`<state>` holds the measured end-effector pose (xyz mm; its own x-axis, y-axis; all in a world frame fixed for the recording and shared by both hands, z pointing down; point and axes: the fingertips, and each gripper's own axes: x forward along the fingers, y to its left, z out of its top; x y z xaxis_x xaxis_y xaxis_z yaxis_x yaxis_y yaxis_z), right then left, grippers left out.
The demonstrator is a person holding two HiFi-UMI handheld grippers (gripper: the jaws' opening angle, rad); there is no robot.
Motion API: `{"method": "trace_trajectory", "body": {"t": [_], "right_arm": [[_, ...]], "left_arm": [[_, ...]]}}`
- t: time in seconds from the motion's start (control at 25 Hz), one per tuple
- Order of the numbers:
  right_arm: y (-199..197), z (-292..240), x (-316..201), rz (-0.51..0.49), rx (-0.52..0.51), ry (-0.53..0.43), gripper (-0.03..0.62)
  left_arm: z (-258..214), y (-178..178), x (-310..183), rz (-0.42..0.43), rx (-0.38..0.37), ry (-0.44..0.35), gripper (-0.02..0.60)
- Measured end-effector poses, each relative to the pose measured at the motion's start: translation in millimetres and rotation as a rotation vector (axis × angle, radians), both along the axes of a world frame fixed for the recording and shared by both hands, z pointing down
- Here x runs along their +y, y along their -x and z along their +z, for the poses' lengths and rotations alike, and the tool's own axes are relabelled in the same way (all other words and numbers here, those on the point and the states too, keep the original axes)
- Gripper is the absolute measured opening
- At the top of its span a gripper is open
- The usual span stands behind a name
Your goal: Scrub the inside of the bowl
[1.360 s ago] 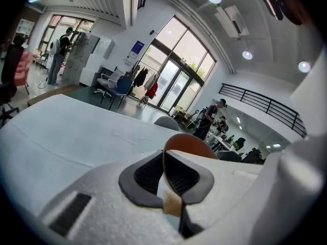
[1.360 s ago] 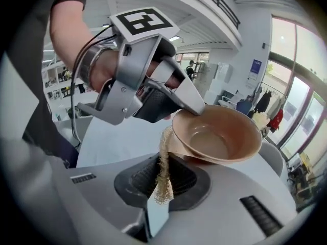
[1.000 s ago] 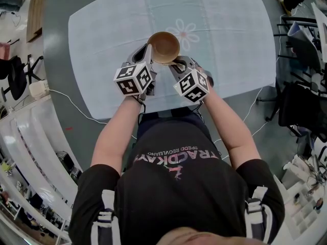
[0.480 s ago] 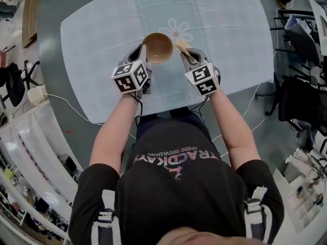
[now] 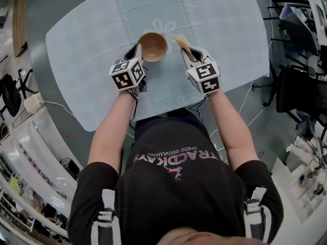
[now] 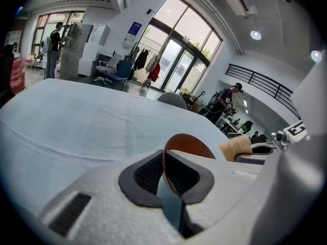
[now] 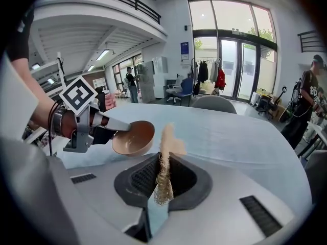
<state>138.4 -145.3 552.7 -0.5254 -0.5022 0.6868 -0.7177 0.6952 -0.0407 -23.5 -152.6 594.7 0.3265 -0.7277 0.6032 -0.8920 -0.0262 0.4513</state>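
Bowl (image 5: 153, 47): brown, round, above the near half of the surface (image 5: 219, 29), which carries a pale blue cloth. In the head view the bowl's opening faces up and its inside shows bare. In the right gripper view the bowl is tilted, with its opening turned partly toward the right gripper (image 5: 186, 52).

Left gripper (image 5: 137, 52): the jaws are closed on the bowl's rim, at the bowl's left side. In the left gripper view the thin rim stands edge-on between the two dark pads, one pad inside the wall and one outside. Whether the bowl's base touches the surface cannot be determined.

Right gripper: the jaws are closed on a tan fibrous scrubber (image 5: 182, 43). In the right gripper view the scrubber is pinched between the pads, with its free end projecting forward beyond the jaws.

Relation: the scrubber is just beside the bowl's right rim, outside the bowl and apart from it. The two grippers are level with each other, the bowl between them.
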Motion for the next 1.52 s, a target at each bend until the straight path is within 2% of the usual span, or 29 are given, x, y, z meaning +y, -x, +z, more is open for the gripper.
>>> {"method": "trace_trajectory", "body": {"t": [0.48,0.64,0.68,0.72,0.76,0.88,0.92,1.04,1.08,1.36,1.52], "right_arm": [[-11,6,-16,-0.013,-0.047,0.014,0.032],[-9,5,-20,-0.012,-0.061,0.015,0.032],[-9,4,-19,-0.012,-0.064,0.015,0.032],[-8,4,-19,-0.012,-0.066,0.015,0.032],[-7,3,-18,-0.012,-0.069,0.014,0.032],[-5,-3,-15,-0.009,-0.089,0.002,0.032],[-4,-6,-15,-0.005,-0.100,-0.003,0.032],[2,-20,-12,0.014,-0.135,-0.020,0.032],[4,-26,-11,0.021,-0.148,-0.027,0.032],[26,-91,6,0.067,-0.257,-0.129,0.032],[38,-137,23,0.087,-0.313,-0.211,0.032]], "left_arm": [[22,-18,-24,0.020,-0.050,0.057,0.028],[21,-19,-24,0.028,-0.041,0.045,0.029],[20,-20,-24,0.035,-0.038,0.041,0.049],[19,-20,-23,0.041,-0.036,0.035,0.116],[17,-19,-23,0.043,-0.038,0.029,0.144],[7,-11,-19,0.030,-0.046,0.001,0.143],[2,-8,-17,0.027,-0.050,-0.011,0.133],[-21,2,-6,0.046,-0.088,-0.071,0.031],[-33,4,-2,0.064,-0.104,-0.102,0.021],[-132,20,37,0.172,-0.225,-0.356,0.017],[-180,26,61,0.197,-0.219,-0.458,0.015]]}}
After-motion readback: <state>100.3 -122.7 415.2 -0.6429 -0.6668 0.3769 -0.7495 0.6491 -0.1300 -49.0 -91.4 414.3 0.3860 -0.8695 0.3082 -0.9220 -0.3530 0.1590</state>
